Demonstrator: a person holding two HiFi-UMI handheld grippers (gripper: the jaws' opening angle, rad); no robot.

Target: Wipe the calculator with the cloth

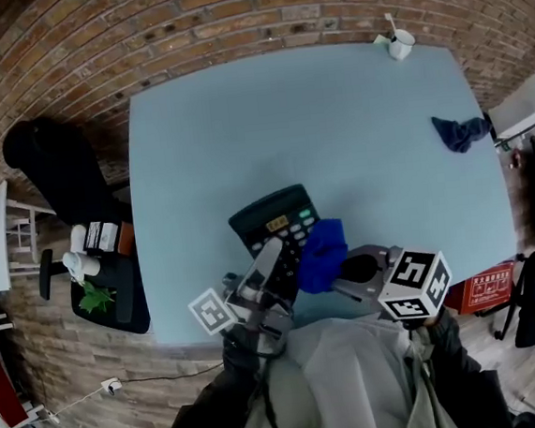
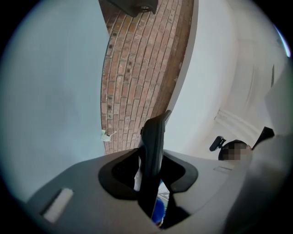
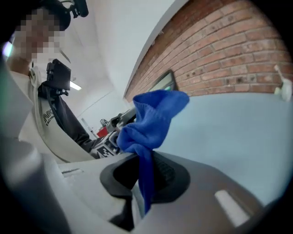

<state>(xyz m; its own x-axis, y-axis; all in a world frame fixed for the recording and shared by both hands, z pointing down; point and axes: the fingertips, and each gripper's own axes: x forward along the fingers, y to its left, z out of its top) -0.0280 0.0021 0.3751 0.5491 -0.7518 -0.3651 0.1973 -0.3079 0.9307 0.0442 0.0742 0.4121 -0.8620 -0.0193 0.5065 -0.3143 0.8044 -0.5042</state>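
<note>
A black calculator (image 1: 274,226) is lifted and tilted above the near edge of the light blue table (image 1: 334,127). My left gripper (image 1: 269,266) is shut on its near end. In the left gripper view the calculator (image 2: 154,146) stands edge-on between the jaws of that gripper (image 2: 149,179). A bright blue cloth (image 1: 322,255) bunches right beside the calculator's right side; contact cannot be told. My right gripper (image 1: 347,272) is shut on it. In the right gripper view the cloth (image 3: 153,116) hangs clamped in the gripper (image 3: 145,176), with the calculator's (image 3: 165,81) edge behind it.
A second, dark blue cloth (image 1: 460,131) lies near the table's right edge. A white cup (image 1: 401,44) stands at the far right corner. A black chair (image 1: 61,172) with a small side table is left of the table. A brick wall runs behind.
</note>
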